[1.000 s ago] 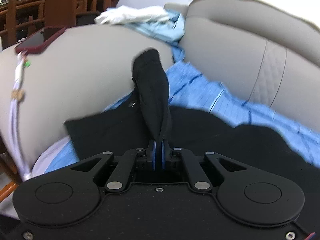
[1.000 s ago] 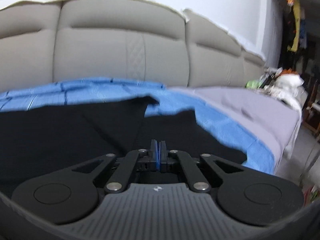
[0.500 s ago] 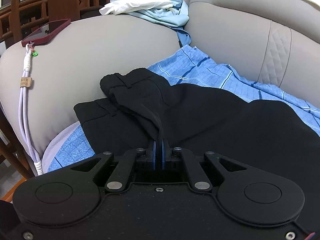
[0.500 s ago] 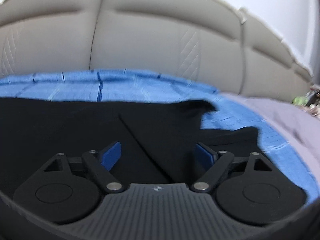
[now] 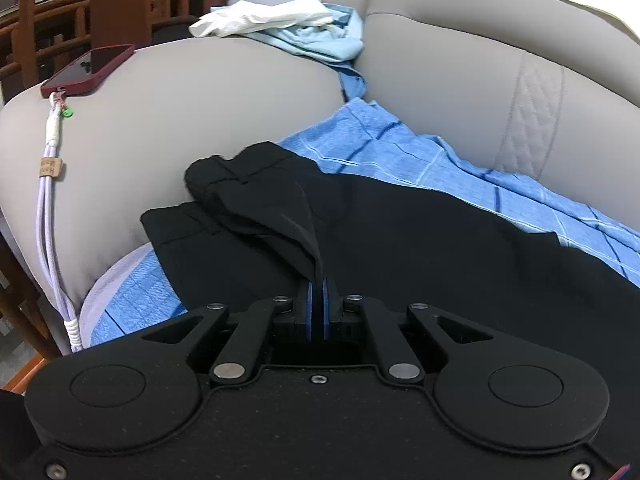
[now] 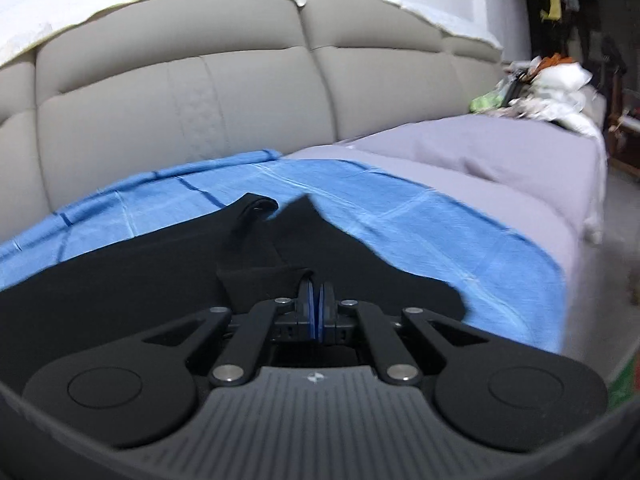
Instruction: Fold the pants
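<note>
Black pants [image 5: 400, 236] lie spread on a blue checked cloth [image 5: 400, 152] over the sofa seat. My left gripper [image 5: 316, 292] is shut on a fold of the pants near the waistband [image 5: 232, 180], which is bunched up by the armrest. In the right wrist view the pant legs [image 6: 160, 264] lie on the blue cloth [image 6: 400, 216], with the leg ends pointing toward the sofa back. My right gripper [image 6: 316, 300] is shut on a raised edge of the pants fabric at the leg end.
A beige sofa armrest [image 5: 180, 104] carries a red phone [image 5: 88, 70] with a white cable [image 5: 50, 216] hanging down. White and light blue clothes [image 5: 280, 24] lie on it. A grey sheet [image 6: 500, 168] covers the seat to the right, with clutter [image 6: 552, 80] beyond.
My left gripper lowered the lifted waistband fold onto the pants and stays shut on it. My right gripper opened half a second ago, and is now shut on the leg-end fabric.
</note>
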